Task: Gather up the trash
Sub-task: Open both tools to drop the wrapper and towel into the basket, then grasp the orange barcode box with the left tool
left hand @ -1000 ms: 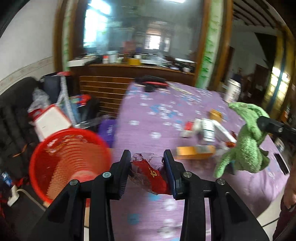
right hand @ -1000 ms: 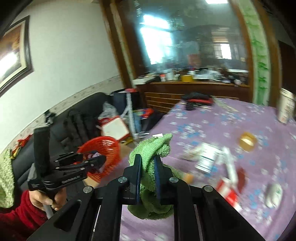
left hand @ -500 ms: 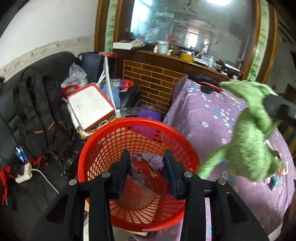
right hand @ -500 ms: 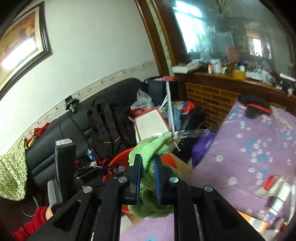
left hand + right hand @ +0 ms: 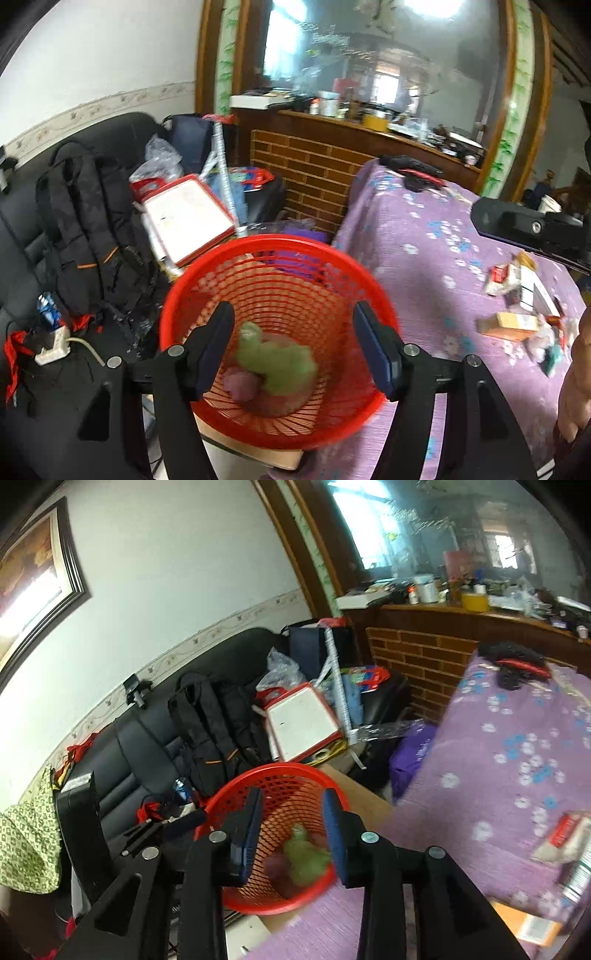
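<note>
A red mesh basket (image 5: 365, 280) stands beside the purple table, also seen in the right wrist view (image 5: 221, 805). A green cloth (image 5: 280, 363) and a crumpled wrapper (image 5: 242, 384) lie at its bottom; the cloth also shows in the right wrist view (image 5: 308, 860). My left gripper (image 5: 293, 347) is open and empty above the basket. My right gripper (image 5: 293, 834) is open and empty above the basket too. Part of the right gripper (image 5: 532, 229) shows in the left wrist view.
The purple flowered table (image 5: 424, 229) holds boxes and wrappers (image 5: 517, 295) on its right side. A black sofa (image 5: 147, 738) with a backpack (image 5: 85, 229), a white board (image 5: 188, 218) and bags stands left. A brick counter (image 5: 314, 173) lies behind.
Both grippers have opened. The red wrapper has dropped from the left one and the green cloth from the right one, and both now lie in the basket.
</note>
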A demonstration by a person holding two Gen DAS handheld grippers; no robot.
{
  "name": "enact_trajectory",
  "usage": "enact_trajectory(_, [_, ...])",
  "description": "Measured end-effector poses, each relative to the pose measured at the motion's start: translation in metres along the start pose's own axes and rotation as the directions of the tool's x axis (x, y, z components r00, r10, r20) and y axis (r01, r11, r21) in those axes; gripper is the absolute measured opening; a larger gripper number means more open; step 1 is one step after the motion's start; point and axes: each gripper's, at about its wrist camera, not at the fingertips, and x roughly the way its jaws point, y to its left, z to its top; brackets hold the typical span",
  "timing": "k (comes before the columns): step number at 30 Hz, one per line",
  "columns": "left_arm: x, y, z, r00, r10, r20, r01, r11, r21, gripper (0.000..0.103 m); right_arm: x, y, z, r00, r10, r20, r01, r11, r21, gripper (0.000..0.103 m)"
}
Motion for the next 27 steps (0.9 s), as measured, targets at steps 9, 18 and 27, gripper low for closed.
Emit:
enact_trajectory(9, [-0.004, -0.094, -0.013, 0.992, -0.127, -0.023, 0.129, 0.979, 0.158, 0.07, -0.11, -0.059, -0.049, 0.992, -0.094, 0.084, 0.085, 0.991, 0.104, 0.046])
enact_trajectory(18, [0.019, -0.188, -0.02, 0.964, -0.245, -0.106, 0.266, 0.91, 0.317, 0.073, -0.193, -0.12, -0.1, 0.968, -0.213, 0.132, 0.172, 0.948, 0.269, 0.047])
enact_trajectory(27, [0.069, -0.267, -0.021, 0.91, -0.326, -0.255, 0.412, 0.774, 0.48, 0.076, -0.242, -0.17, -0.127, 0.943, -0.291, 0.164, 0.203, 0.89, 0.408, 0.051])
